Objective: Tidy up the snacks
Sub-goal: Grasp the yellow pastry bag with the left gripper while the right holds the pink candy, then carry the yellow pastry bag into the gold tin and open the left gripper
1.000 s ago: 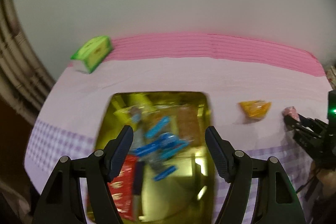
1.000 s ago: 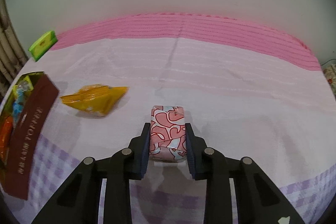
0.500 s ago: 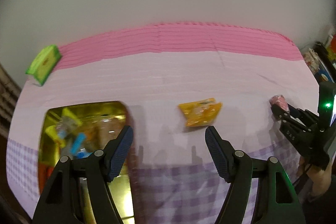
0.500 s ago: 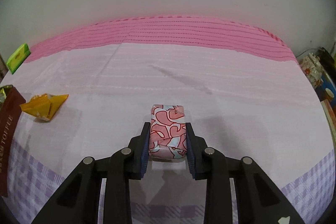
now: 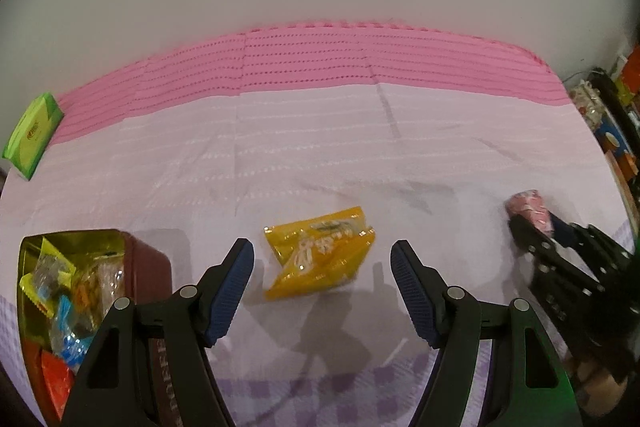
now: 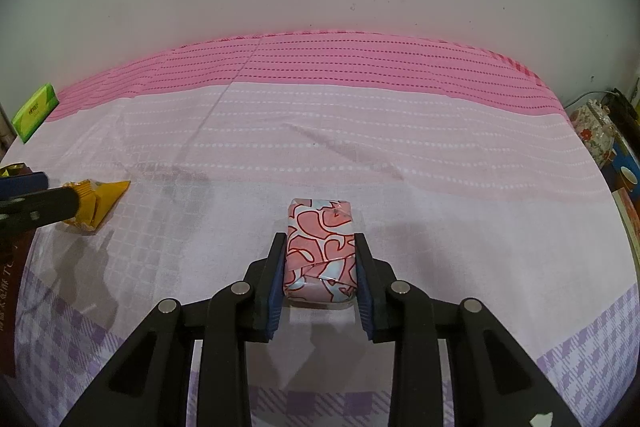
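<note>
My left gripper [image 5: 322, 263] is open, its jaws on either side of a yellow snack packet [image 5: 320, 261] that lies on the pink tablecloth; it also shows in the right wrist view [image 6: 98, 203]. A brown tin [image 5: 150, 269] with a gold inside, holding several wrapped snacks, stands at the lower left. My right gripper [image 6: 320, 259] is shut on a pink heart-patterned packet [image 6: 320, 251] just above the cloth; it also shows in the left wrist view [image 5: 528, 209].
A green box [image 5: 32, 129] lies at the far left by the wall, also in the right wrist view [image 6: 34, 113]. Cluttered items [image 6: 596, 135] sit past the table's right edge. A grey wall runs behind the table.
My left gripper has swung from over the tin to the right and now frames the yellow packet. My right gripper, still holding the pink packet, has shifted slightly right.
</note>
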Motion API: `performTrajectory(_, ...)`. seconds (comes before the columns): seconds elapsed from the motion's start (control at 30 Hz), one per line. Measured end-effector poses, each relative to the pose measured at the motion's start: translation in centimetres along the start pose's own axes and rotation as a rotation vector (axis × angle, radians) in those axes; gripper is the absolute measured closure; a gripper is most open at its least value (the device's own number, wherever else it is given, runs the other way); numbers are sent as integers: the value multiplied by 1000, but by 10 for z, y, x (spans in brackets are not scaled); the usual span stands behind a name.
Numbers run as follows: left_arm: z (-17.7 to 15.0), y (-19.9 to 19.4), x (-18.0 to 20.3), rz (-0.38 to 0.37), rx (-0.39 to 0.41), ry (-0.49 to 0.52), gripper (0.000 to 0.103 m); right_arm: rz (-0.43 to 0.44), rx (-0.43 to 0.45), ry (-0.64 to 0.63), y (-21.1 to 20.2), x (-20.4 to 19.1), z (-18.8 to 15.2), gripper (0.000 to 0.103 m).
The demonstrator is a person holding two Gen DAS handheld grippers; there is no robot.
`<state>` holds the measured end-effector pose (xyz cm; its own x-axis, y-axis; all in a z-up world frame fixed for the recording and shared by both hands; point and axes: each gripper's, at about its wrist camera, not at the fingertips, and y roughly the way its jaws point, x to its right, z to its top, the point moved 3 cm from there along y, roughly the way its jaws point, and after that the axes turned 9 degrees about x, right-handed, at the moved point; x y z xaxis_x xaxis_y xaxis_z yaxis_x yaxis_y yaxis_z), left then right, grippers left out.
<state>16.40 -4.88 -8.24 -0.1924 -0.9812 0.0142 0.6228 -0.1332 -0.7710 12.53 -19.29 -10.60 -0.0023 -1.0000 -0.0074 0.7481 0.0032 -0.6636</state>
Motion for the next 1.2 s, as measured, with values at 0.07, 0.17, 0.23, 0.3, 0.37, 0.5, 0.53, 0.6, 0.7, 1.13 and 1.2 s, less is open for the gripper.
performTrajectory(0.07,0,7,-1,4,-8,3,32,1,0,0,0,0,0,73)
performTrajectory(0.17,-1,14,-3,11,-21,11,32,1,0,1,0,0,0,73)
performTrajectory(0.23,-3,20,0,19,-31,14,32,2,0,1,0,0,0,73)
performTrajectory(0.3,-3,24,-1,17,-40,9,32,2,0,1,0,0,0,73)
performTrajectory(0.37,-4,27,-5,31,-40,4,40,3,0,3,-1,0,0,73)
performTrajectory(0.5,-6,31,-6,45,-41,6,47,3,0,2,0,-1,0,73)
performTrajectory(0.53,-6,30,-6,46,-39,7,48,3,0,3,0,0,0,73)
performTrajectory(0.6,-7,29,-6,51,-38,5,49,3,-1,3,0,0,0,73)
performTrajectory(0.7,-11,24,-8,47,-39,-5,49,3,-1,3,0,0,0,73)
performTrajectory(1.13,-17,-23,-4,26,-8,9,49,4,-1,4,0,1,0,73)
performTrajectory(1.2,-19,-36,-4,18,0,9,49,4,-1,3,0,1,0,73)
